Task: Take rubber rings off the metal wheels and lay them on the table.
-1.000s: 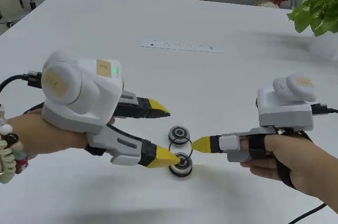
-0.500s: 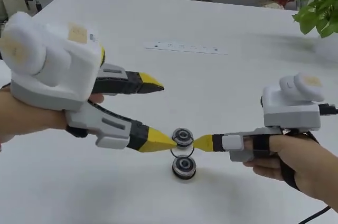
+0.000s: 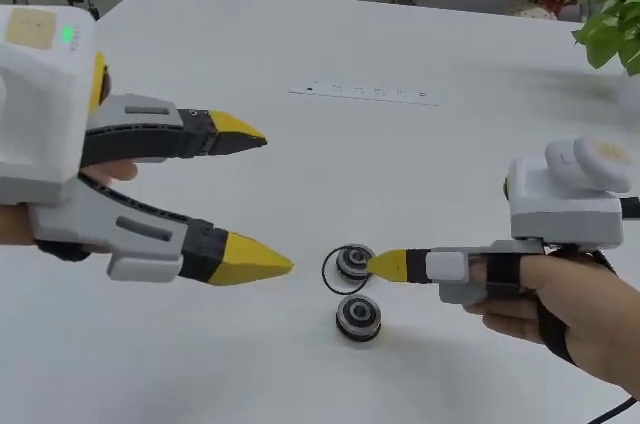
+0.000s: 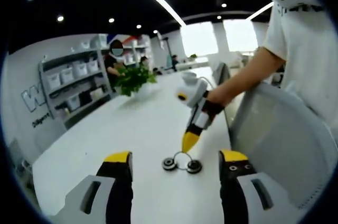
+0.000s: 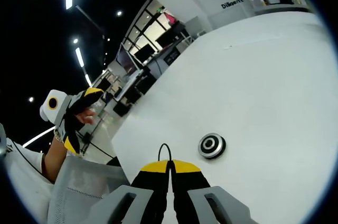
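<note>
Yellow-tipped left tongs [image 3: 276, 202] hang wide apart and hold nothing. Half a second ago their lower tip was against the farther wheel [image 3: 354, 261]; now they have drawn back to the left and lifted, well clear of it. A thin black rubber ring [image 3: 325, 270] lies slack on the white bench [image 3: 420, 164], looped loosely about that wheel, with the nearer wheel [image 3: 358, 315] just beside it. The right tongs [image 3: 375, 264] are pressed together at the farther wheel's right side. In the right gripper view the ring rises from between their tips, so they seem clamped on it. The ring looks freed from its groove. What probably remains is to draw it clear and lay it down.
</note>
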Demonstrator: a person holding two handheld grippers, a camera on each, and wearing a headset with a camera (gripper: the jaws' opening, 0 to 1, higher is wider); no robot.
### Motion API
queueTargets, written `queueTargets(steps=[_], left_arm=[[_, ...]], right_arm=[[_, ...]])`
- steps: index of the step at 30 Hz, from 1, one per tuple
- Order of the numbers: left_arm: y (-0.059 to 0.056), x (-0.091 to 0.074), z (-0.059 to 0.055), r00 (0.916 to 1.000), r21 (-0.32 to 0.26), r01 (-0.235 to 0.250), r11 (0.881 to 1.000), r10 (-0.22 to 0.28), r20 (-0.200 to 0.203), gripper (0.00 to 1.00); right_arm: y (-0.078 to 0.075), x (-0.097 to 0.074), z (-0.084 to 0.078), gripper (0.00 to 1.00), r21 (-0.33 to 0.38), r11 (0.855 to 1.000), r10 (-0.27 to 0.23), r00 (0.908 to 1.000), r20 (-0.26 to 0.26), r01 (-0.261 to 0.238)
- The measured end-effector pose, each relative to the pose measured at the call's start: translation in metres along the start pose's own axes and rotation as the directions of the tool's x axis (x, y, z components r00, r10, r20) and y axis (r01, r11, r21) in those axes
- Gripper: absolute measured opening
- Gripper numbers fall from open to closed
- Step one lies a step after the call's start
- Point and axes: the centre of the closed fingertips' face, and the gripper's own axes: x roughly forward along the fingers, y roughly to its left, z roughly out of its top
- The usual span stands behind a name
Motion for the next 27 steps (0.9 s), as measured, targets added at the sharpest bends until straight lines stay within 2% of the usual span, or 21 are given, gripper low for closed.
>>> queueTargets(steps=[6,10,14,17,20,27], left_arm=[[0.001,-0.017,-0.012,0.9984,-0.036,-0.057,0.998,0.057,0.004,0.73],[-0.001,-0.023,-0.029,0.9967,-0.065,-0.079,0.995,0.078,-0.024,0.74],[-0.001,-0.028,-0.039,0.9939,-0.116,-0.11,0.987,0.109,-0.02,0.76],[-0.008,-0.029,-0.052,0.9926,-0.13,-0.116,0.985,0.111,-0.05,0.78],[-0.013,-0.031,-0.06,0.9919,-0.156,-0.12,0.98,0.112,-0.06,0.81],[-0.021,-0.032,-0.069,0.9912,-0.195,-0.124,0.973,0.113,-0.069,0.85]], right_arm=[[0.009,0.003,0.001,0.0,-0.011,1.0,0.026,0.9997,0.0,-0.026],[0.013,0.005,0.0,0.0,-0.021,0.999,0.036,0.9993,-0.009,-0.036],[0.017,0.007,-0.001,0.0,-0.032,0.999,0.043,0.999,-0.014,-0.043],[0.018,0.009,-0.004,0.0,-0.042,0.998,0.046,0.9986,-0.026,-0.048],[0.02,0.01,-0.005,0.0,-0.049,0.997,0.05,0.9982,-0.034,-0.052],[0.024,0.014,-0.009,0.0,-0.062,0.996,0.06,0.9969,-0.05,-0.063]])
